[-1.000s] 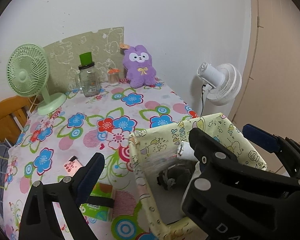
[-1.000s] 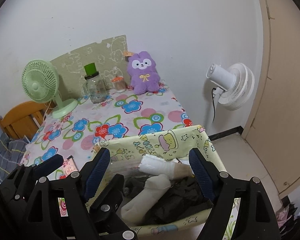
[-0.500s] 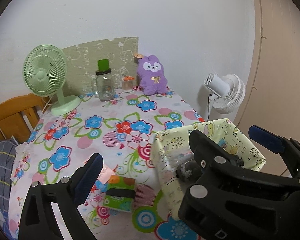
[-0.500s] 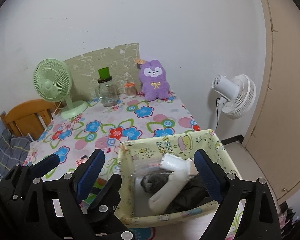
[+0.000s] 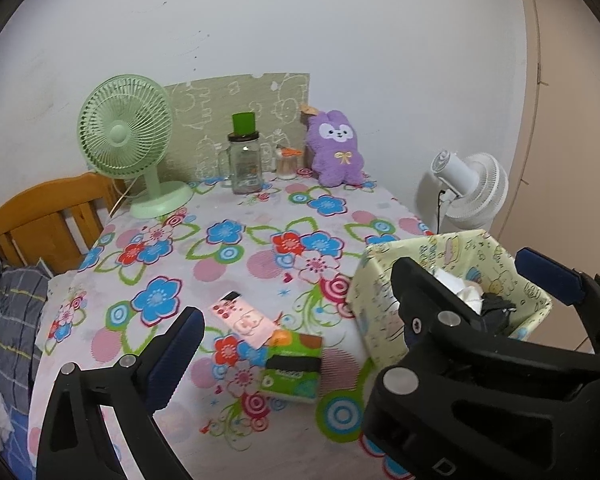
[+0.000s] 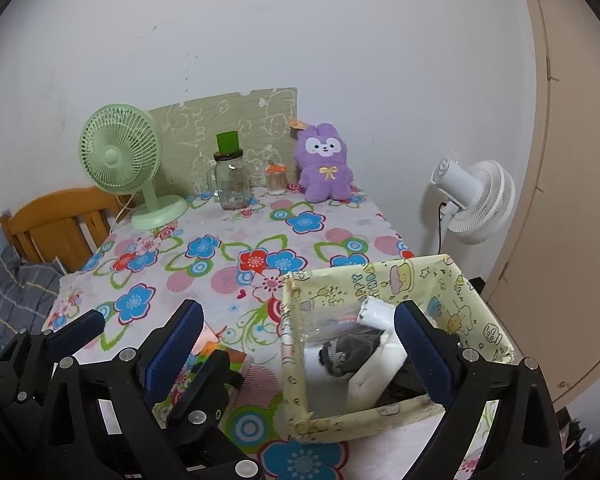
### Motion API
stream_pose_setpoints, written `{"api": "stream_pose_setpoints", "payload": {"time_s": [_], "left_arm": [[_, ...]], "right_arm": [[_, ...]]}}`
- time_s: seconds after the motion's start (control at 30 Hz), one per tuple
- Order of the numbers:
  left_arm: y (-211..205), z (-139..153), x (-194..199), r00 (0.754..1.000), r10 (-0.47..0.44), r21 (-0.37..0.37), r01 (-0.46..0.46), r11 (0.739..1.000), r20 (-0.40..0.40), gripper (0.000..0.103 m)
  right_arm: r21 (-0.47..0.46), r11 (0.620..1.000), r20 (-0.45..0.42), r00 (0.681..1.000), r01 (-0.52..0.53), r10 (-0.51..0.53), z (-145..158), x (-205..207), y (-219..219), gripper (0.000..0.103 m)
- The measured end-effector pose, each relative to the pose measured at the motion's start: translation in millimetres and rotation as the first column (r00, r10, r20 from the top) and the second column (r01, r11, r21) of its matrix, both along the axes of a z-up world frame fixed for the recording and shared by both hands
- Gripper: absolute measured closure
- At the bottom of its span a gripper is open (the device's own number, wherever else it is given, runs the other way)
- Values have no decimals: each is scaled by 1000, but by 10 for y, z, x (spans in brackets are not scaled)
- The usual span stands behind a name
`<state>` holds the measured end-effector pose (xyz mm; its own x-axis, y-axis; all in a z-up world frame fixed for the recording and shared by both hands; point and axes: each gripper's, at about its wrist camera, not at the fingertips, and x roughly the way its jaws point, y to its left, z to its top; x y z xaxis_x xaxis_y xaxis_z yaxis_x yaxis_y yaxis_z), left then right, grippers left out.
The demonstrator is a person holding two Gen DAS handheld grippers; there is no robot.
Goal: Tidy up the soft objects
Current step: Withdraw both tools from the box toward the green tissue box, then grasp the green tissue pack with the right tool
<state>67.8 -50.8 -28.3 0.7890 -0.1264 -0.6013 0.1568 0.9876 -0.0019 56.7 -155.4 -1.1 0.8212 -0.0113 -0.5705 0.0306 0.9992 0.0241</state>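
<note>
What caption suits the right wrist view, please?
Open right tool above a yellow fabric box holding rolled socks.

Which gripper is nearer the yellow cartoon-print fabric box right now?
Right. The right gripper hangs open just in front of the yellow cartoon-print fabric box, fingers framing it; the left gripper hangs off its left side.

Both grippers have backed away from the fabric bin (image 6: 384, 280), the right gripper (image 6: 300, 344) fingers spreading wider, empty.
</note>
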Motion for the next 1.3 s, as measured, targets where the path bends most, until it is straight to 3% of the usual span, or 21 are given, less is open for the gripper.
{"api": "stream_pose_setpoints", "payload": {"time_s": [0.37, 0.63, 1.3], "left_arm": [[335, -158, -23, 998, 52, 12, -51, 999, -26, 2], [539, -325, 27, 996, 67, 9, -67, 998, -62, 5], [863, -727, 189, 980, 118, 7, -119, 993, -159, 11]], "right_arm": [[21, 999, -42, 998, -44, 45, -185, 31, 341, 5], [-24, 999, -7, 999, -41, 41, -284, 48, 545, 5], [16, 994, -146, 984, -104, 105, -775, 329, 882, 5]]}}
